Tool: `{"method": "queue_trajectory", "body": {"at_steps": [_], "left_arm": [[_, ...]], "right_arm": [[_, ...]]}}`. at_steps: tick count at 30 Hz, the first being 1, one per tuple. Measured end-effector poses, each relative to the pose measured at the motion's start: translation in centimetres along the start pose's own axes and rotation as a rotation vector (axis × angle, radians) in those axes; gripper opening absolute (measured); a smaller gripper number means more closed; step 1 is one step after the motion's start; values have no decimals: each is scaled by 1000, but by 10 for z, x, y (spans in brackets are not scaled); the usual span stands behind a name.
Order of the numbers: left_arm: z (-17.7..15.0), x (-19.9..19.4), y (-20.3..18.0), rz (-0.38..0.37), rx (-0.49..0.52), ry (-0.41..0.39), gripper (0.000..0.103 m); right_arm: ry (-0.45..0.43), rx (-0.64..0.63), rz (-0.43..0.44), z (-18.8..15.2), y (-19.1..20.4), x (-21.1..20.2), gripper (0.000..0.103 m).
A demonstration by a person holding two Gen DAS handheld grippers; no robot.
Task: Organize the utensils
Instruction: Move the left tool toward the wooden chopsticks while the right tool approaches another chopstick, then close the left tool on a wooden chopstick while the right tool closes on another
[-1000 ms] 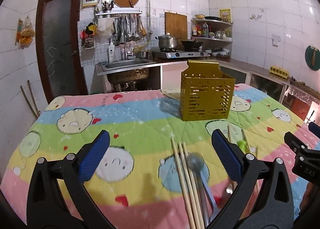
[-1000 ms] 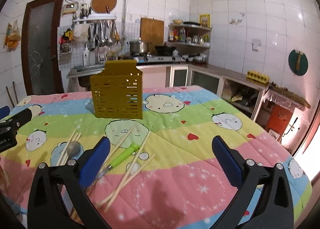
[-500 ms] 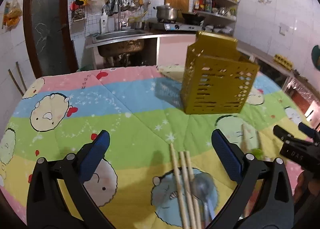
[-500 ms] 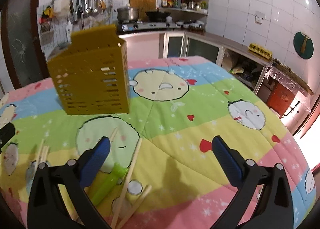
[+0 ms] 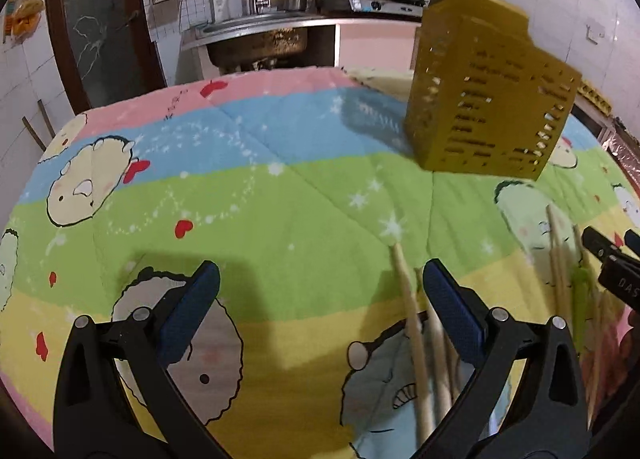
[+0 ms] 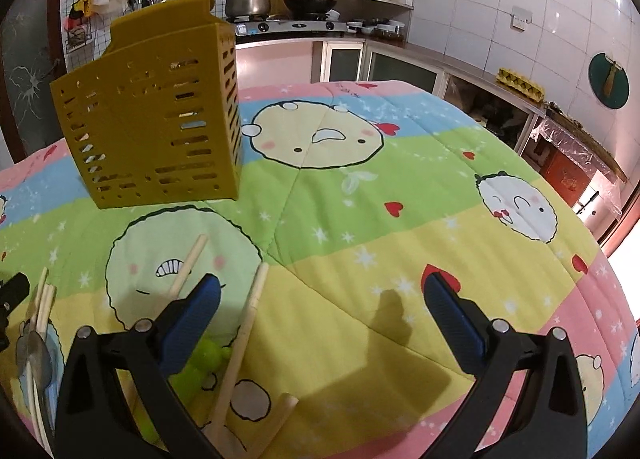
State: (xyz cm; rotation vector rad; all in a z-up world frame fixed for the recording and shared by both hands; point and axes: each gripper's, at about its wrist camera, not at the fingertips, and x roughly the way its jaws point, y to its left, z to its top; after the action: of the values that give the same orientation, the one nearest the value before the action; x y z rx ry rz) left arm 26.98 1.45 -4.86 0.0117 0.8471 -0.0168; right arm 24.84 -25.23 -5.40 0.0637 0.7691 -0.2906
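A yellow slotted utensil holder (image 5: 488, 99) stands upright on the cartoon quilt; it also shows in the right wrist view (image 6: 156, 127). My left gripper (image 5: 320, 315) is open and empty, low over the quilt, with wooden chopsticks (image 5: 412, 323) lying by its right finger. More chopsticks (image 5: 558, 259) and a green-handled utensil (image 5: 580, 299) lie further right. My right gripper (image 6: 320, 319) is open and empty; chopsticks (image 6: 240, 335), the green handle (image 6: 200, 363) and a metal spoon (image 6: 38, 355) lie at its left side.
The quilt-covered table (image 6: 360, 199) fills both views. Behind it are a sink (image 5: 256, 31), a stove with a pot (image 6: 248, 3) and a counter with cabinets (image 6: 440, 71). The tip of the other gripper (image 5: 612, 263) shows at the left wrist view's right edge.
Both grippers have moved forward and down toward the quilt, so the holder and utensils look larger and nearer. Both stay open and empty.
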Motion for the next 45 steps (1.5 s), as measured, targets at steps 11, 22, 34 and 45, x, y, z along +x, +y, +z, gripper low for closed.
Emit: {"method": "queue_trajectory", "body": {"at_steps": [11,22,34,45], "left_arm": [[-8,14,-6,-6,28,73,87],[-12,3,-24,-24,59,112,53],[-1,8,-36,-27,43,191,33],[6,14,-36,-40,41,238,30]], "right_arm": [[33,13,1,-1,-1,8,95],[89,12,56,-4,5,11,67],[150,2,91,1,19,11,28],[149,-1,106,6,24,16,13]]}}
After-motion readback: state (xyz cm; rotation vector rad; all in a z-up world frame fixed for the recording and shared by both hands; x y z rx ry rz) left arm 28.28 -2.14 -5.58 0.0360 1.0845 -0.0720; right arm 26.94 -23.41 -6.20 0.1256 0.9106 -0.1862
